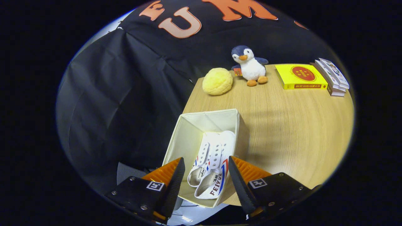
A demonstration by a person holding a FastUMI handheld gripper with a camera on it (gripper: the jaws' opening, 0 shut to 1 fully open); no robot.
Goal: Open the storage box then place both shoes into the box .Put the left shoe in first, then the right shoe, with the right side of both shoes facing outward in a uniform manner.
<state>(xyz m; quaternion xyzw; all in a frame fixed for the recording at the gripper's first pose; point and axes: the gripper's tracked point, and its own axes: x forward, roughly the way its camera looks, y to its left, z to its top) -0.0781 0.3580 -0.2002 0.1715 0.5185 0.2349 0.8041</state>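
1. Storage box (pixel 188 138): an open-topped, cream fabric box with soft, creased walls. It stands at the near left corner of the wooden table (pixel 292 125), just ahead of the gripper's fingers.
2. Shoes: two white canvas lace-up sneakers lie side by side inside the box, toes pointing away from the gripper and heels toward it. The left-hand shoe (pixel 201 160) rests against the right-hand shoe (pixel 218 169). Rows of metal eyelets run along the white lacing panels. A red and blue stripe and dark lettering mark the visible side of the right-hand shoe, and similar red and blue marks show on its neighbour.
3. Gripper (pixel 205 175): its fingers stand wide apart above the near end of the box, with the heels of both shoes seen between them. Neither finger touches a shoe, and nothing is held.
4. Far edge of the table: a yellow, round, bun-shaped plush (pixel 217 81) sits beside a penguin plush toy (pixel 249 66).
5. Far right corner: a yellow book (pixel 300 77) lies flat, just beside a short stack of books (pixel 333 78).
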